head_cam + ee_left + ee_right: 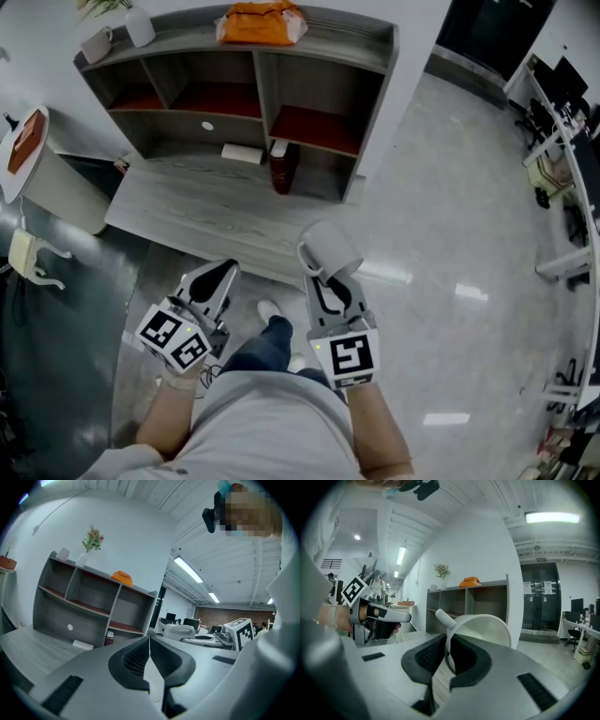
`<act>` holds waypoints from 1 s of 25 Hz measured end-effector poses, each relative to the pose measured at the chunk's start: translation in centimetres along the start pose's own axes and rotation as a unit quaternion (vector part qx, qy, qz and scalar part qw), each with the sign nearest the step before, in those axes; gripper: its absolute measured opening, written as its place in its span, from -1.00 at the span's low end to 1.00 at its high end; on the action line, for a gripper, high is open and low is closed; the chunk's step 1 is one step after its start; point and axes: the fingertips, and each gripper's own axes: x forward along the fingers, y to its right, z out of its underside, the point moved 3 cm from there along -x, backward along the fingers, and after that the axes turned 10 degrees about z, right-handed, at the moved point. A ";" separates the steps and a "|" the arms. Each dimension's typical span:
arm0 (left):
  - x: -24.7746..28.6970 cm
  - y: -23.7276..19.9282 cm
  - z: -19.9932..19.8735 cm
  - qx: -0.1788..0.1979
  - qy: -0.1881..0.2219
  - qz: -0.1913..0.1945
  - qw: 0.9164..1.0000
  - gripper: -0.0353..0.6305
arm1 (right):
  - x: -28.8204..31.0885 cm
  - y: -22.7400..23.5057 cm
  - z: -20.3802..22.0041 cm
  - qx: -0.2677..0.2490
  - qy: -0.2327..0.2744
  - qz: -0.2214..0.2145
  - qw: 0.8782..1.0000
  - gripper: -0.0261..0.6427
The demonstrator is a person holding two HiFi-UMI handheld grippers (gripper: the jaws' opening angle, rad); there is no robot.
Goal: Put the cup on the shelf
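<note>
The white cup (328, 246) is held up in front of me by its rim, lying tilted on its side, with my right gripper (323, 274) shut on it. In the right gripper view the cup (480, 630) has its thin wall pinched between the dark pads, where my right gripper (446, 649) closes, and its handle points up-left. The grey shelf (253, 84) with red-brown boards stands ahead across a low wooden platform (187, 206). My left gripper (212, 281) hovers beside the right one, shut and empty; its jaws meet at my left gripper (149, 641).
On the shelf top sit an orange bag (261, 22), a white mug (97, 43) and a white vase (139, 26). A dark red bottle (281, 167) and a white box (243, 154) stand in the lower bays. A white side table (37, 164) is at left.
</note>
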 end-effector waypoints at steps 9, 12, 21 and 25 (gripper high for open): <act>5.4 -8.9 -3.0 -0.010 0.011 -0.007 1.000 -0.84 | 11.1 3.5 -0.1 -0.012 -0.037 0.000 0.999 -0.81; 6.8 -11.5 -4.2 -0.010 0.015 -0.007 1.000 -0.84 | 14.8 4.9 -0.3 -0.013 -0.049 0.003 0.999 -0.81; 9.4 -17.7 -5.7 -0.014 0.014 -0.008 1.000 -0.84 | 24.4 8.1 -1.3 -0.097 -0.104 0.003 0.990 -0.80; 10.4 -18.8 -6.4 -0.015 0.012 -0.010 1.000 -0.84 | 27.3 9.0 -1.6 -0.144 -0.126 -0.009 0.982 -0.80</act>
